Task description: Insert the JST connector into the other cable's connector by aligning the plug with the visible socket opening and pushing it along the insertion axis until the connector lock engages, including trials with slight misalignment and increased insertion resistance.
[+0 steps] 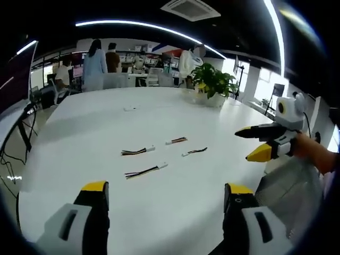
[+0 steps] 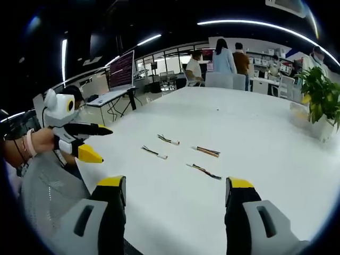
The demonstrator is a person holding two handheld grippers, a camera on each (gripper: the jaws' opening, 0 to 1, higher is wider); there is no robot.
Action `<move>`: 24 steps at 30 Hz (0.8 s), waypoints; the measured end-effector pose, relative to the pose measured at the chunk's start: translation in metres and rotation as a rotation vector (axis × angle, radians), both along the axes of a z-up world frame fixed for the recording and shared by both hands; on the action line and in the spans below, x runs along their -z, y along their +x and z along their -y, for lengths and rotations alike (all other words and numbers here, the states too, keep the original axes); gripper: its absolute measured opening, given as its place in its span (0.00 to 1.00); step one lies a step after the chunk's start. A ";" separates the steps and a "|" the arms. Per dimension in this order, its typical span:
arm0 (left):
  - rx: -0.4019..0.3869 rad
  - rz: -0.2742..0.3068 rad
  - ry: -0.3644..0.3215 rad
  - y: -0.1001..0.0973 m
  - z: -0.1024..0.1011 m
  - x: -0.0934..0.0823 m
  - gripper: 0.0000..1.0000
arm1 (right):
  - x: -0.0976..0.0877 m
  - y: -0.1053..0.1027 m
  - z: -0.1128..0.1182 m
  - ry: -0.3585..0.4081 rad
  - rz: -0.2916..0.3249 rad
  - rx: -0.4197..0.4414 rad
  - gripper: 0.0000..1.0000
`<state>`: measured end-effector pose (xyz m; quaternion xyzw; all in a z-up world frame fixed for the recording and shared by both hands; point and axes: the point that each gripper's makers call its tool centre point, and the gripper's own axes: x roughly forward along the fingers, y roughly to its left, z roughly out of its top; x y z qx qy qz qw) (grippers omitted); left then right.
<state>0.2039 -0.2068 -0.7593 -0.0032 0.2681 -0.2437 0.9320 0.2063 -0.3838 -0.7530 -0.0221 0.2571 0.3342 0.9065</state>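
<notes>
Several short wire leads with white JST connectors lie loose on the white table (image 1: 159, 212): one (image 1: 138, 152) at the left, one (image 1: 176, 141) farther back, one (image 1: 195, 152) to the right, and one (image 1: 146, 170) nearest me. In the right gripper view the same leads lie at mid-table (image 2: 168, 140), (image 2: 154, 153), (image 2: 207, 151), (image 2: 204, 171). My left gripper (image 1: 167, 188) is open and empty, well short of the leads. It also hovers at the left (image 2: 106, 144). My right gripper (image 2: 175, 183) is open and empty too. It also enters from the right (image 1: 242, 146).
A potted plant (image 1: 212, 85) stands at the table's far end. Several people (image 1: 94, 64) stand and sit at desks beyond it. A monitor (image 2: 121, 69) sits on a side desk. A person's grey sleeve (image 2: 48, 186) lies near the table's edge.
</notes>
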 end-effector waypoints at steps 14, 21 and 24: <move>-0.019 0.045 -0.057 0.004 -0.007 -0.026 0.88 | -0.014 0.002 0.004 0.038 0.026 0.009 0.75; -0.024 0.100 -0.143 0.017 -0.008 -0.054 0.88 | -0.027 0.009 0.013 0.023 0.059 0.012 0.75; -0.034 0.114 -0.136 0.021 -0.013 -0.058 0.88 | -0.033 0.014 0.018 0.000 0.086 0.017 0.75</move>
